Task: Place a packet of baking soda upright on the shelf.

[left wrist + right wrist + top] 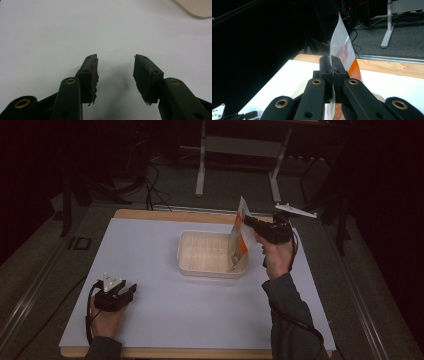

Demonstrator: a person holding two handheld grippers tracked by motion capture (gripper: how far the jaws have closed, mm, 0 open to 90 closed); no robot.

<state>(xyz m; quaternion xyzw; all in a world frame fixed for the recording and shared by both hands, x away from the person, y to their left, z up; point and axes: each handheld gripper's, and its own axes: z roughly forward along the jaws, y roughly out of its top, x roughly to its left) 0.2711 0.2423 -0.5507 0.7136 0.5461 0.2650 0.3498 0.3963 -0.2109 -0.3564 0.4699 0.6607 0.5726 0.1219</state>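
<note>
Your left tongs [131,291] rest low on the white worktop [165,310] with the jaws apart and nothing between them. Further right stands a shallow tray [187,262]. Your right tongs [247,221] are closed on a white and orange packet [240,240], its lower end inside the tray's right side.

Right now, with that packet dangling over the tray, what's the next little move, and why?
Probably lower it a bit further, then open. The right gripper is shut on the orange-and-white packet, whose bottom end already dips inside the white tray.
</note>
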